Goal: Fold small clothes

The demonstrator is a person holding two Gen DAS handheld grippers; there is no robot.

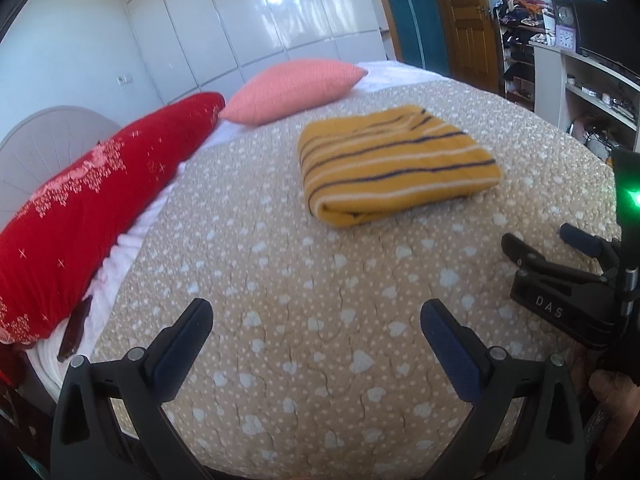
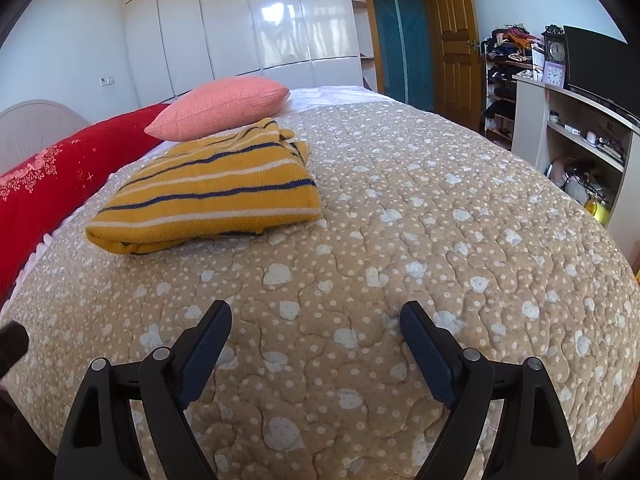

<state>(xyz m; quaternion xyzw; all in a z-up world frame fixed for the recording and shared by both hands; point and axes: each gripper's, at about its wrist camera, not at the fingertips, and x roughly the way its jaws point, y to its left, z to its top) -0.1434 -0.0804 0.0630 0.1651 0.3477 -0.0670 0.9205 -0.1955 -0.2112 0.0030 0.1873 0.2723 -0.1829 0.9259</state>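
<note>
A home bedroom. A quilted bed (image 2: 440, 208) with pillows (image 2: 224, 108), glossy wardrobe (image 2: 240, 20), and cluttered shelves (image 2: 504, 80) show it.

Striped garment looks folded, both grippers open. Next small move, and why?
Probably hold both grippers back rather than regrasp. The yellow striped garment lies as a compact folded rectangle on the quilt, apart from the pink pillow. The left gripper and right gripper are open and empty. No other unfolded garment is visible.
</note>
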